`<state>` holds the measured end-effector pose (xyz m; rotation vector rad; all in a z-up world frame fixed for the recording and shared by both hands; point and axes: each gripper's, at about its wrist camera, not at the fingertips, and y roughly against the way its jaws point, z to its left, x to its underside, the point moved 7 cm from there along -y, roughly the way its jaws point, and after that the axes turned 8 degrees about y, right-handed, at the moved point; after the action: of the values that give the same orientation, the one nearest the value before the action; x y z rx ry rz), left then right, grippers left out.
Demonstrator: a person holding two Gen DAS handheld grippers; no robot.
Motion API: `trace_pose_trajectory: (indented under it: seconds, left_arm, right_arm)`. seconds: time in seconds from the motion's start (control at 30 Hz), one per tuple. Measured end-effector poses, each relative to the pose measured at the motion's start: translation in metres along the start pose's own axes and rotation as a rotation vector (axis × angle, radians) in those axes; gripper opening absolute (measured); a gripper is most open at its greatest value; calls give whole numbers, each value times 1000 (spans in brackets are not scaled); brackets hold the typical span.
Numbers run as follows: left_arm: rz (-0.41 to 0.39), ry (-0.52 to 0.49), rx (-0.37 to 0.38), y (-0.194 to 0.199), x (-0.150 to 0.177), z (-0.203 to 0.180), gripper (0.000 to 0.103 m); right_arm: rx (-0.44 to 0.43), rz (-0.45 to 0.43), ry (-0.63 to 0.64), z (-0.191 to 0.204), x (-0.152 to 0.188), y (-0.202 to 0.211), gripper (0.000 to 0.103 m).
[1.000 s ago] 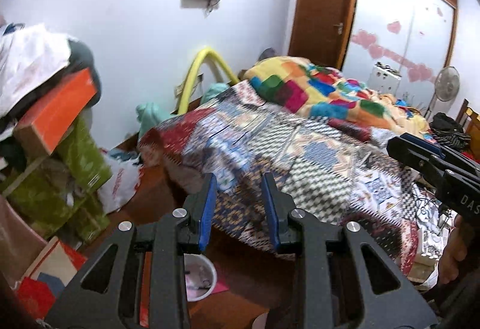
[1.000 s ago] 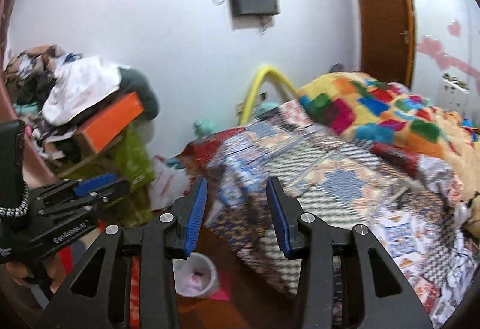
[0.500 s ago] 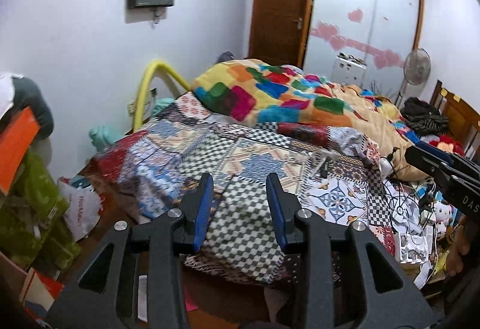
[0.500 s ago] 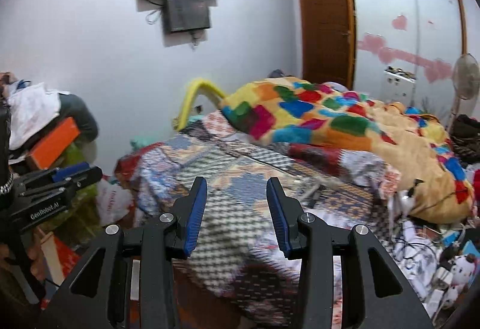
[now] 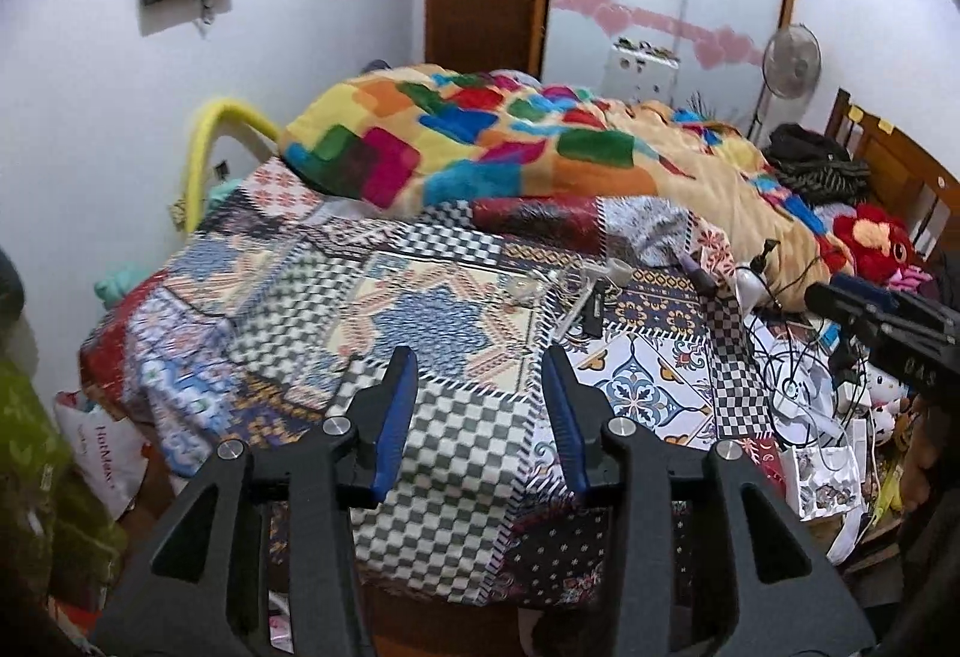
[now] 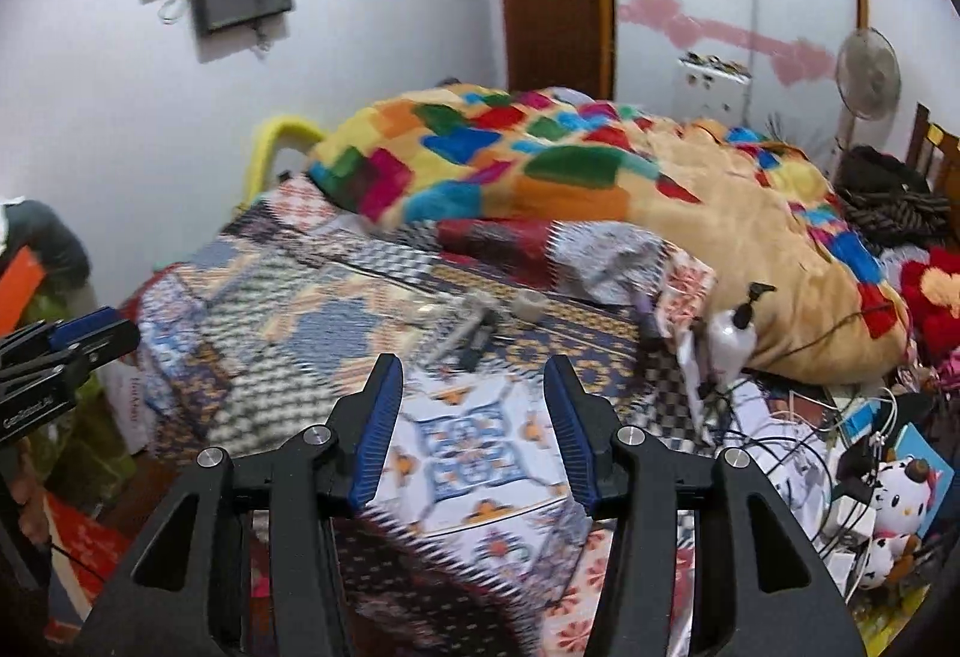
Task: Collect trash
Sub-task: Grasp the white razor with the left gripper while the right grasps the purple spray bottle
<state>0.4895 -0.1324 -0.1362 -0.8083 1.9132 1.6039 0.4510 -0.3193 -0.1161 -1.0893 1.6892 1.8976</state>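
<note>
My left gripper is open and empty, held above the near edge of a bed with a patchwork cover. My right gripper is open and empty too, over the same bed; it also shows at the right in the left wrist view. Small loose items lie mid-bed: a little pale cup, dark and clear scraps. A white pump bottle leans by the blanket. Papers and wrappers lie at the bed's right side.
A colourful blanket is heaped on the far half of the bed. Cables, chargers and plush toys crowd the right side. A white plastic bag and green boxes stand on the floor at left. A fan stands by the wardrobe.
Both grippers have swung right and risen from the floor clutter and the bed's left corner to face the bed top. The white bowl on the floor has left both views. Both jaws stayed open.
</note>
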Motion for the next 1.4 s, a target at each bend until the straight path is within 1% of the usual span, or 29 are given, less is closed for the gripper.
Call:
trace_pose_trajectory:
  seconds: [0.17,0.3,0.47,0.6,0.67,0.8,0.87,0.9,0.93,0.97,1.0,1.1,1.13,1.17,1.23,1.33,1.4]
  left_arm:
    - [53,-15,34,-58,-4,-15,42]
    - [98,-35,49,-104,-3,-26,42]
    - [141,-63,65,-156,1,-35,42]
    - [174,-84,71,-185,7,-37,42]
    - [191,-83,78,-199,12,-37,42]
    - [230,-67,86,-224,22,-34,42]
    - [243,-62,86,-232,27,-34,42]
    - [249,-60,88,-235,29,-34,42]
    - [252,-60,90,-238,30,-34,42]
    - [256,-61,92,-241,31,-35,42]
    - [258,-65,94,-243,32,-36,42]
    - [262,-79,97,-248,34,-40,42]
    - [264,-80,98,-248,35,-40,42]
    - [266,-77,102,-249,35,-41,42]
    - [272,-68,117,-250,35,-44,42]
    - [273,-70,130,-250,33,-48,42]
    - [277,-75,137,-251,33,-51,42]
  right_arm:
    - [19,52,-41,-42,-3,-35,45]
    - [27,117,-81,-80,-3,-74,45]
    - [45,192,-119,-116,-2,-123,45]
    - [24,283,-135,-140,-1,-167,45]
    - [22,340,-106,-144,-1,-187,45]
    - [37,417,-37,-152,1,-218,45]
    - [36,472,-41,-161,7,-235,45]
    - [36,506,-50,-165,12,-243,43]
    - [29,531,-57,-167,16,-249,39]
    - [30,557,-55,-169,20,-253,39]
    - [50,571,-41,-172,23,-255,37]
    - [41,593,-28,-173,28,-255,35]
    - [44,600,-22,-172,29,-255,30]
    - [62,604,-9,-173,31,-255,28]
    - [61,604,3,-173,31,-253,24]
    - [41,603,-10,-173,34,-247,24]
    - [20,587,-37,-172,36,-239,24]
